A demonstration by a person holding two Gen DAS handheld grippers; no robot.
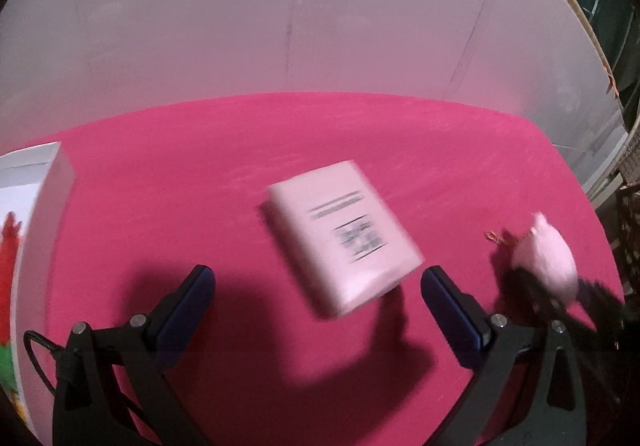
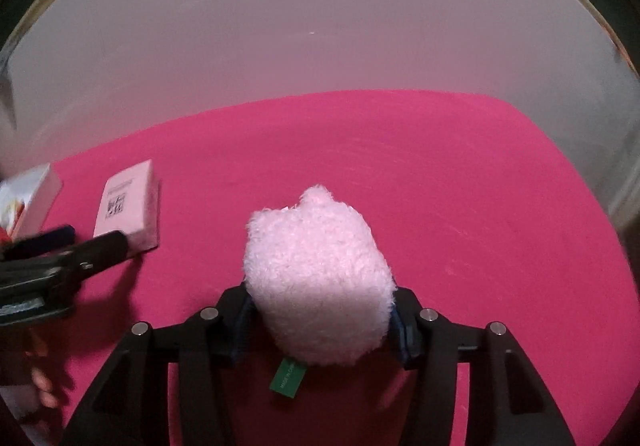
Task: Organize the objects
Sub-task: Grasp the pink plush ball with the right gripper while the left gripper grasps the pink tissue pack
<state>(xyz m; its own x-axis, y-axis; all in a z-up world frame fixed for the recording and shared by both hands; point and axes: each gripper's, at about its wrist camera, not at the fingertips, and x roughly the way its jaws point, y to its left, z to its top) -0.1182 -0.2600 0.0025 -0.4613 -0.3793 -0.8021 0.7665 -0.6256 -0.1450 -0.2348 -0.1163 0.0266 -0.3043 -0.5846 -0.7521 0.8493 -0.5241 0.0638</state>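
A small white box with a printed label (image 1: 340, 234) lies on the pink cloth (image 1: 240, 150), just ahead of my left gripper (image 1: 318, 282), which is open and empty with the box near its right finger. The box also shows in the right wrist view (image 2: 128, 206), with the left gripper (image 2: 80, 242) at its near end. My right gripper (image 2: 320, 322) is shut on a fluffy pale pink plush toy (image 2: 316, 282) with a green tag, held above the cloth. The plush shows at the right in the left wrist view (image 1: 548, 258).
A larger white box with red and green print (image 1: 36, 246) stands at the left edge of the cloth; it also shows in the right wrist view (image 2: 28, 198). A white round surface (image 1: 320, 26) lies beyond the cloth.
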